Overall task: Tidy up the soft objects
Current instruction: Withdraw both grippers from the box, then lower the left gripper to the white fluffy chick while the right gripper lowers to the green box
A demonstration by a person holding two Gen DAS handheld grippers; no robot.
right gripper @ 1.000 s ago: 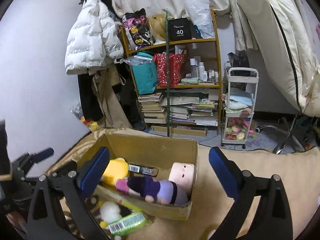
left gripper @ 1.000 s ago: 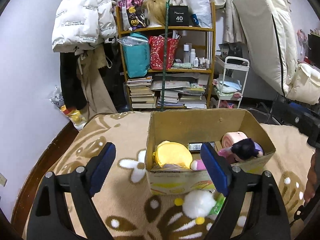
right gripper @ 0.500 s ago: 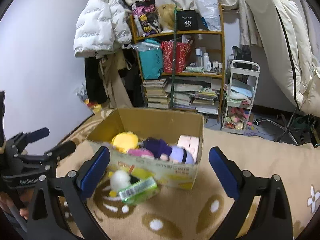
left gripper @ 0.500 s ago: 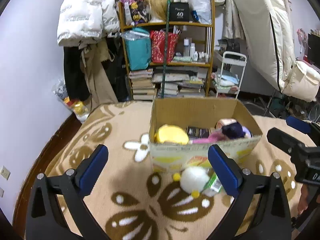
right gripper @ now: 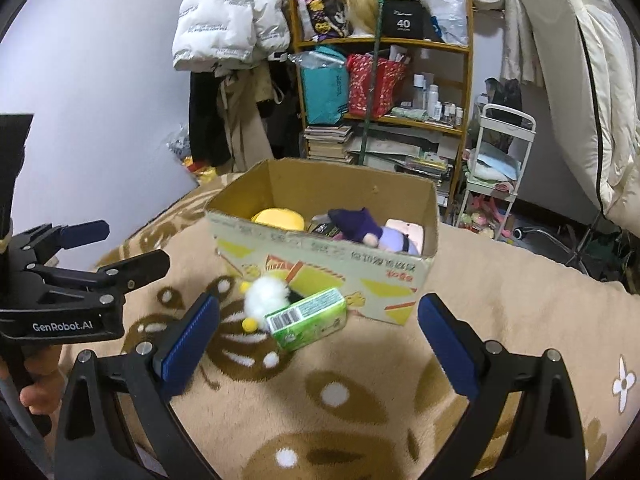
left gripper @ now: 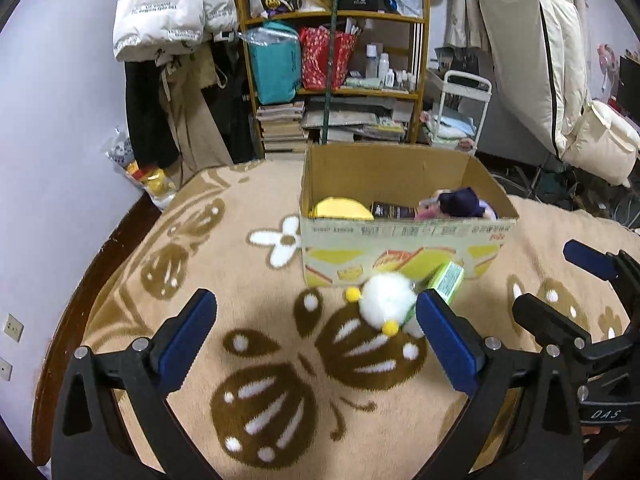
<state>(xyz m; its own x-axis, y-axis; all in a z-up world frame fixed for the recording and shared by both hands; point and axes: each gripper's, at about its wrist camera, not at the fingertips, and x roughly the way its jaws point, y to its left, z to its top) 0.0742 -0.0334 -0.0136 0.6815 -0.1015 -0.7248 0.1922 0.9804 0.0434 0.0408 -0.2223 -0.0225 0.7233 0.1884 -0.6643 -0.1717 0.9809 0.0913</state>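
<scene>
An open cardboard box (left gripper: pixel 404 236) (right gripper: pixel 320 260) stands on a tan patterned blanket (left gripper: pixel 248 320). Inside it lie a yellow plush (left gripper: pixel 338 209) (right gripper: pixel 278 218), a purple-haired doll (left gripper: pixel 460 204) (right gripper: pixel 360 226), a pink plush (right gripper: pixel 404 232) and a dark packet (left gripper: pixel 390 211). In front of the box lie a white fluffy plush with yellow pompoms (left gripper: pixel 386 300) (right gripper: pixel 266 296) and a green pack (left gripper: pixel 446 282) (right gripper: pixel 308 318). My left gripper (left gripper: pixel 316 344) is open and empty, short of the white plush. My right gripper (right gripper: pixel 318 344) is open and empty, just before the green pack.
A wooden shelf (left gripper: pixel 332 60) with bags, bottles and books stands behind the box. A white jacket (left gripper: pixel 168 4) and coats hang at the left. A white trolley (left gripper: pixel 460 116) and a leaning mattress (left gripper: pixel 532 48) stand at the right. The blanket's left edge drops off (left gripper: pixel 80 280).
Both grippers have pulled back and away from the box, which now looks farther off. The white plush and green pack now lie fully in view between the fingers. Both stay open.
</scene>
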